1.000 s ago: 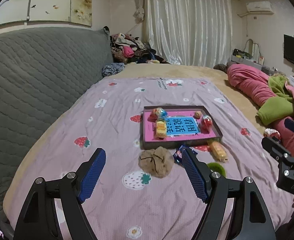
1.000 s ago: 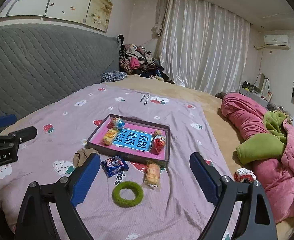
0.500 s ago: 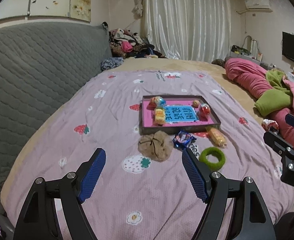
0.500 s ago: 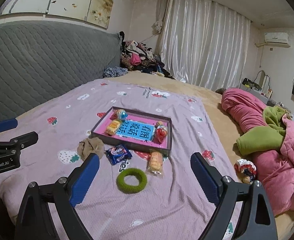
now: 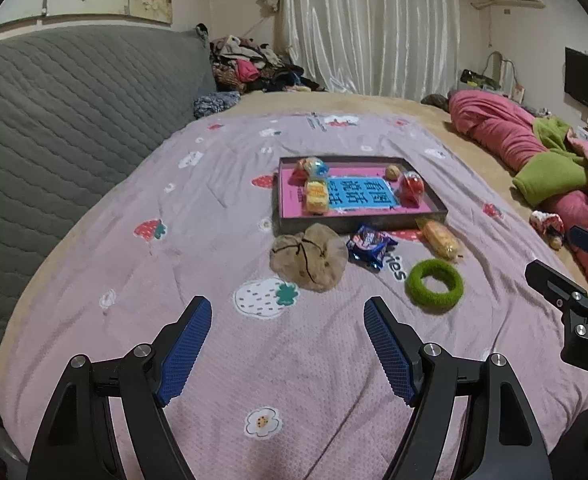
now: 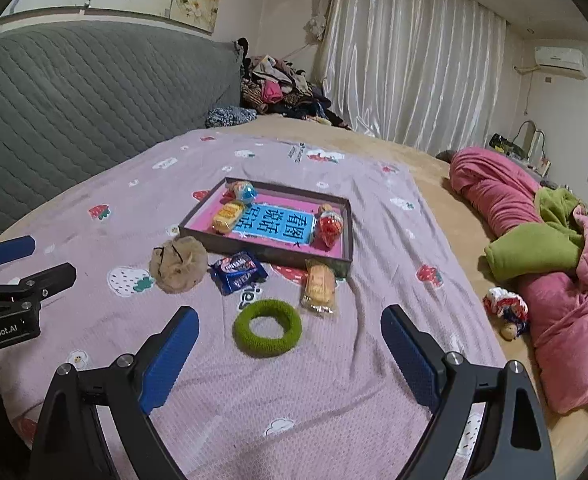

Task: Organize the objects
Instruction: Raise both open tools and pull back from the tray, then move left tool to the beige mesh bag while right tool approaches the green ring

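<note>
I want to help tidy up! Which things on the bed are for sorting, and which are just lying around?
For sorting: tray, green ring, blue snack packet, yellow snack bar, brown pouch, snacks already in the tray.

Just lying around: pink quilt, clothes pile, small doll.

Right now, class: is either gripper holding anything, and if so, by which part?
Nothing is held. The left gripper and right gripper are both open above the bedspread, with nothing between their fingers.
</note>
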Demonstrator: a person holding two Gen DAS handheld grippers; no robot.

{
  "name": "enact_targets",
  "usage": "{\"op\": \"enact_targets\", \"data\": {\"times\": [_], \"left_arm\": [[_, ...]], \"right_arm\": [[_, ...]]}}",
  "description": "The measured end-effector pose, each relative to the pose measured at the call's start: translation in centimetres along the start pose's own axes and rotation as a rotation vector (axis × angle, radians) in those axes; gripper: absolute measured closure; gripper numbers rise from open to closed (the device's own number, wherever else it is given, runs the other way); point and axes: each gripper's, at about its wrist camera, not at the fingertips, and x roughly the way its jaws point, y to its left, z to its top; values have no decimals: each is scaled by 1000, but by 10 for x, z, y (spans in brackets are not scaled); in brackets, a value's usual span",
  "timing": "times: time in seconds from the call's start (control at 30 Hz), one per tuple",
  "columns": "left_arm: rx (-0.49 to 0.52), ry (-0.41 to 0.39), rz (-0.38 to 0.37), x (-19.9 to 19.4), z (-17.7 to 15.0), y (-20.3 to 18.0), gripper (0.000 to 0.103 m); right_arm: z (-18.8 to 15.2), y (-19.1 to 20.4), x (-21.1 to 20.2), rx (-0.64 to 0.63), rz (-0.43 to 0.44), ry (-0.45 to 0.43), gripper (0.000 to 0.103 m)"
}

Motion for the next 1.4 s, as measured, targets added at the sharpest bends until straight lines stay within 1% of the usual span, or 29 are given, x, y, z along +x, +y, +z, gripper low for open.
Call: {"op": "enact_targets", "data": {"times": [0.2, 0.33, 0.5, 0.63, 0.8, 1.1, 1.3, 1.4], "left_arm": [[4, 31, -7, 14, -4, -4, 23], [1, 50, -26, 28, -4, -5, 23], [-5, 91, -45, 51, -4, -6, 23], [-23, 137, -46, 74, -5, -3, 23], [-42, 170, -50, 95, -2, 3, 23], [-81, 206, -72, 127, 4, 13, 23], [-93, 229, -61, 154, 8, 17, 23], [-87, 226, -59, 164, 12, 16, 23]], "right_arm": [[-8, -3, 12, 15, 5, 31, 10], [-11, -4, 26, 18, 2, 60, 10], [-16, -4, 45, 23, 6, 96, 10], [-19, -5, 61, 30, 4, 129, 10], [-23, -7, 78, 45, 10, 158, 10], [-24, -11, 109, 66, -8, 210, 10], [-25, -15, 129, 84, -7, 224, 11], [-26, -18, 141, 95, -11, 241, 11]]}}
